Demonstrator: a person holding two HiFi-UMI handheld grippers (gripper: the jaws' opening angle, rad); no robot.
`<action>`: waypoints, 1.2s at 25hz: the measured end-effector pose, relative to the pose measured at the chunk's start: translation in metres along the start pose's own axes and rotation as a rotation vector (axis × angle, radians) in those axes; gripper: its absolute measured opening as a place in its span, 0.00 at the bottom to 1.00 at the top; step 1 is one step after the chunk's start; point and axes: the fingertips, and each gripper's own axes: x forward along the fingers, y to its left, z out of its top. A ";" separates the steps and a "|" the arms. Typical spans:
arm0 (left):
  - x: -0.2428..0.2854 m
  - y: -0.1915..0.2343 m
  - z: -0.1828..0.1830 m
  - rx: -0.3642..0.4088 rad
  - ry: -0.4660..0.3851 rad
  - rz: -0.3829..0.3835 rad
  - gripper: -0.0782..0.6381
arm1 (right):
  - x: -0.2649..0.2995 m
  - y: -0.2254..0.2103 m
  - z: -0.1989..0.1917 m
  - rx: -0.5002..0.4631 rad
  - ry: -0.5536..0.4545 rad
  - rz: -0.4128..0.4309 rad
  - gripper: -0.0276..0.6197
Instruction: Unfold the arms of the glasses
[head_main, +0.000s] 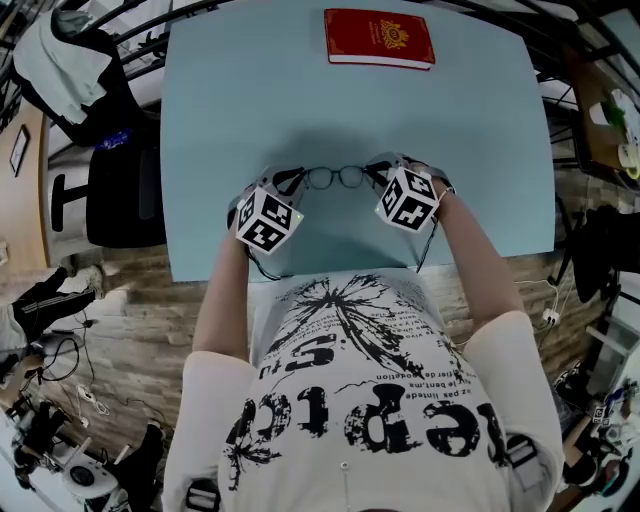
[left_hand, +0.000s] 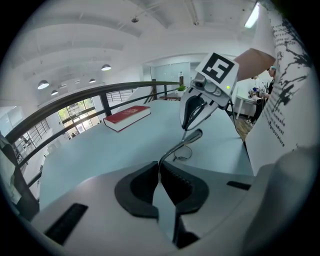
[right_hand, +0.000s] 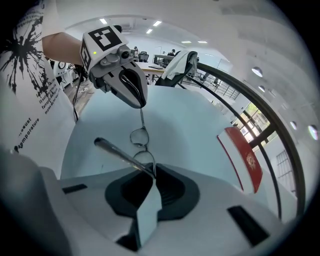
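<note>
Head view: glasses (head_main: 335, 178) over counter's (head_main: 250, 90) near edge; left gripper (left_hand: 159, 174), right gripper (right_hand: 152, 176) jaws each clamped on one arm (right_hand: 117, 152); best swung outward slowly, evenly.

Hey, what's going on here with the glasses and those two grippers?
A person holds a gripper in each hand, both clamped on a pair of glasses over the light blue table. The left gripper pinches one end of the frame and the right gripper the other. At the right gripper an arm sticks out toward the person, so it looks at least partly unfolded. A red book lies at the far edge.
</note>
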 end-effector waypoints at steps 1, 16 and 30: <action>0.000 0.000 0.000 -0.006 -0.001 0.001 0.15 | 0.000 -0.001 0.000 0.009 -0.004 -0.004 0.09; -0.017 -0.010 -0.011 -0.077 -0.025 0.036 0.25 | -0.019 0.014 -0.019 0.156 -0.060 -0.052 0.25; -0.129 0.023 0.084 -0.140 -0.434 0.290 0.15 | -0.133 -0.036 0.035 0.420 -0.455 -0.460 0.06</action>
